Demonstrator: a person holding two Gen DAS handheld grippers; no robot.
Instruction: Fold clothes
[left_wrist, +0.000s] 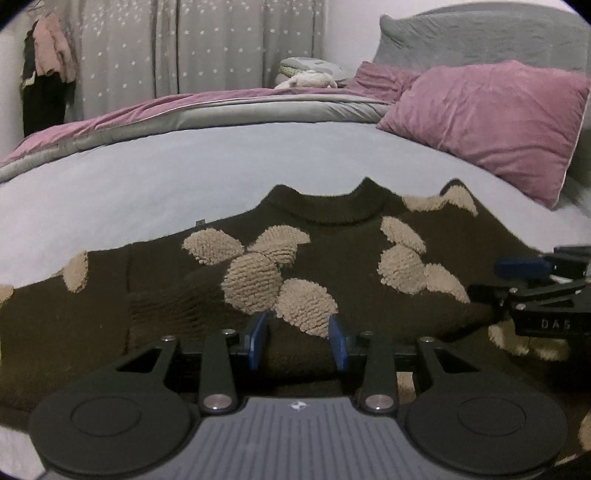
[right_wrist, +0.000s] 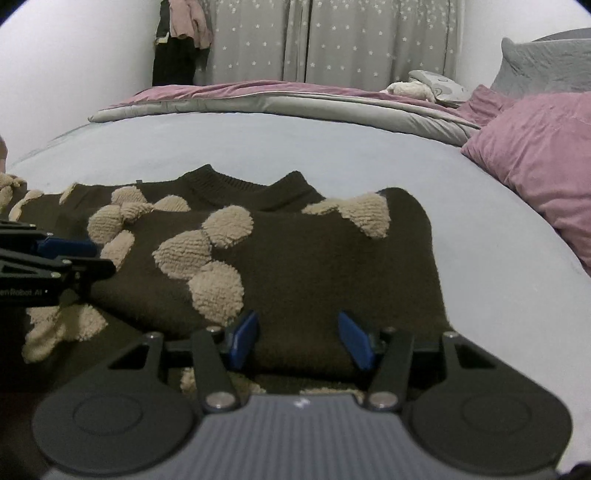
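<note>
- The dark brown sweater (left_wrist: 177, 295) with beige fluffy patches lies on the pale blue sheet of the bed (left_wrist: 147, 177), its collar on the far side.
- The left tongs (left_wrist: 300, 332) stand wide apart over the near fold of the sweater.
- The right tongs (right_wrist: 298, 334) are also spread wide, at the near edge.
- A pink pillow (right_wrist: 535, 147) rests far right.

The dark brown knitted sweater with fluffy tan patches (left_wrist: 332, 251) runs off the left edge of the left wrist view, so its sleeve end cannot be seen. Its near hem hides under the left gripper (left_wrist: 299, 332). In the right wrist view, the sweater's left part sits behind that gripper. Beyond the sweater, the small pale soft thing (right_wrist: 410, 88) is too blurry to tell.
</note>
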